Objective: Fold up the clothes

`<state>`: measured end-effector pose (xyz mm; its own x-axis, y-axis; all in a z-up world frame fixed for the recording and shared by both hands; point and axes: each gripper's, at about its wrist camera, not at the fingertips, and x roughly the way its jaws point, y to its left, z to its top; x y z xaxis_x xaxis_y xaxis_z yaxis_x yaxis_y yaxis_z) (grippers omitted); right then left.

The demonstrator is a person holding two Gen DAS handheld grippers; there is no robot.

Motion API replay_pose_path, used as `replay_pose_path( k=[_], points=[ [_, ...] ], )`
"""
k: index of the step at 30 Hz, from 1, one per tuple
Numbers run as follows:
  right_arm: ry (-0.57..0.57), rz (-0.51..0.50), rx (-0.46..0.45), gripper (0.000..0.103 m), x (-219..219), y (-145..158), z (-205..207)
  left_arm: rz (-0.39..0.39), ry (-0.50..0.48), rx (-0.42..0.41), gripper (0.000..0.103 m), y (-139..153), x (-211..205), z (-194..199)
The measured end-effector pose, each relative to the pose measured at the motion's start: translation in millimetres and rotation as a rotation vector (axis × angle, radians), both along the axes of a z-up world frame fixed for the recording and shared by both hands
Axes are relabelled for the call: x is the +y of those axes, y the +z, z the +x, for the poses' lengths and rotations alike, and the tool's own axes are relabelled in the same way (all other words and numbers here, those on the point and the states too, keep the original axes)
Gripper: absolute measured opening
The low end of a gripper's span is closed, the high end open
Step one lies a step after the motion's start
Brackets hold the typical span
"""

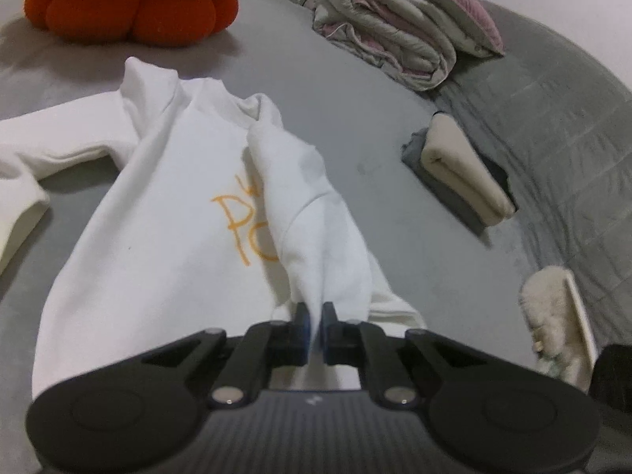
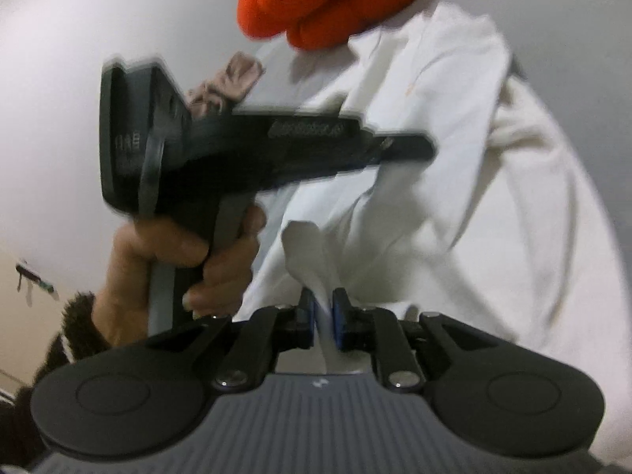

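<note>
A white long-sleeved sweatshirt with orange lettering (image 1: pixel 166 213) lies spread on the grey bed surface (image 1: pixel 355 91), its collar toward the far edge where an orange lobed plush cushion (image 1: pixel 130 4) sits, its hem toward the near edge and the person. The left gripper (image 1: pixel 315 318) is closed on a pinch of the shirt's white cloth — the fabric rises in a taut ridge from between the blue pads and runs away along the garment's right flank, over the printed chest. In the right wrist view the right gripper (image 2: pixel 324 312) likewise has a fold of white cloth between its pads, narrow but clamped, and the left hand (image 2: pixel 173 260) wrapped round the other tool's handle stands just beside and slightly ahead of it, so both grips sit close together on the same near portion of the sweatshirt. The shirt's long axis runs from the grippers straight away toward the cushion; one sleeve lies out toward the left edge, uncrossed. Judging from this, the coming move likely carries the gripped side across or along that axis, and the two holds must travel together or the ridge will twist. A folded cream towel on grey cloth (image 1: pixel 466 173) and a rolled grey-and-pink quilt (image 1: pixel 403 23) lie well apart toward the right edge.
</note>
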<state>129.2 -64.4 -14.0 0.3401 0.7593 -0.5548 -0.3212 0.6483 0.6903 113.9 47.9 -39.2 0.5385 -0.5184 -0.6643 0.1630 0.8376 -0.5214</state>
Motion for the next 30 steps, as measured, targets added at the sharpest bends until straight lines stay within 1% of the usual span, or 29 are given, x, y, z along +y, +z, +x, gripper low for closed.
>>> replay_pose_path(
  k=[2, 3, 4, 5, 9, 13, 16, 20, 22, 24, 25, 26, 27, 28, 29, 30],
  points=[
    [-0.051, 0.030, -0.021, 0.019, -15.6, 7.2, 2.5, -0.015, -0.003, 0.008, 0.005, 1.5, 3.3, -3.3],
    [-0.081, 0.044, -0.030, 0.031, -23.8, 10.2, 3.7, -0.019, -0.006, 0.014, 0.005, 1.8, 4.5, -4.8],
    [-0.117, 0.062, -0.041, 0.047, -31.7, 13.0, 4.7, -0.024, -0.009, 0.019, 0.005, 2.1, 6.0, -6.3],
    [-0.150, 0.078, -0.053, 0.049, -38.1, 14.6, 7.9, -0.029, -0.013, 0.024, 0.005, 2.4, 7.6, -8.0],
    [-0.278, 0.114, -0.076, 0.050, -57.1, 11.3, 28.0, -0.061, -0.034, 0.039, 0.005, 4.5, 15.1, -16.6],
    [-0.367, 0.153, -0.026, 0.050, -63.5, -3.5, 46.8, -0.124, -0.057, 0.052, 0.005, 7.1, 24.6, -26.7],
    [-0.391, 0.180, 0.009, 0.050, -63.4, -12.1, 57.3, -0.164, -0.074, 0.052, 0.005, 10.0, 29.6, -33.8],
    [-0.398, 0.264, 0.061, 0.050, -58.2, -24.2, 68.1, -0.200, -0.100, 0.062, 0.005, 10.0, 30.6, -39.8],
    [-0.406, 0.288, 0.079, 0.050, -56.6, -29.1, 70.4, -0.199, -0.113, 0.064, 0.005, 9.5, 28.0, -41.1],
    [-0.418, 0.303, 0.095, 0.050, -55.8, -32.5, 70.0, -0.182, -0.123, 0.061, 0.005, 8.7, 24.4, -41.5],
    [-0.425, 0.303, 0.100, 0.042, -53.6, -34.6, 70.8, -0.169, -0.126, 0.060, 0.006, 7.9, 22.6, -41.0],
    [-0.431, 0.297, 0.099, 0.033, -52.5, -35.3, 69.2, -0.156, -0.130, 0.059, 0.006, 7.0, 20.8, -40.4],
    [-0.434, 0.285, 0.094, 0.012, -50.1, -36.0, 69.6, -0.146, -0.132, 0.058, 0.007, 6.4, 19.4, -39.8],
    [-0.440, 0.266, 0.087, 0.006, -48.2, -36.0, 70.7, -0.140, -0.131, 0.059, 0.007, 6.2, 18.7, -39.1],
    [-0.450, 0.245, 0.076, 0.006, -49.0, -33.5, 68.9, -0.135, -0.125, 0.059, 0.010, 6.7, 19.1, -38.0],
    [-0.461, 0.224, 0.064, 0.006, -50.8, -30.1, 65.9, -0.126, -0.113, 0.054, 0.020, 7.5, 20.8, -36.5]
  ],
)
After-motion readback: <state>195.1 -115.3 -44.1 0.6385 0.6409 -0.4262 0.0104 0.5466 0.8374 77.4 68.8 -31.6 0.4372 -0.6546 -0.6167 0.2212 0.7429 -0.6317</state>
